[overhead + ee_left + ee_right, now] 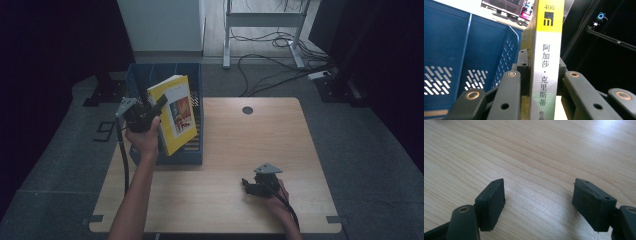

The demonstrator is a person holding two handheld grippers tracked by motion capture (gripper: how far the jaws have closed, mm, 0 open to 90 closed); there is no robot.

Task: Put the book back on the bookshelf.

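Over the blue file crate (192,155) at the table's (235,200) left end, the left gripper (156,109) has its jaws clamped on the spine of the yellow book (177,117), held clear of the crate and leaning a little to one side. To do this well I'd say square the book upright first (the left gripper view shows the spine pinched between the pads with the crate's slotted wall just beside it), then lower it straight between the dividers, easing the grip only once its bottom edge is seated. Down at the near right of the table, the right gripper (248,184) rests on the wood with its jaws apart and nothing between them.
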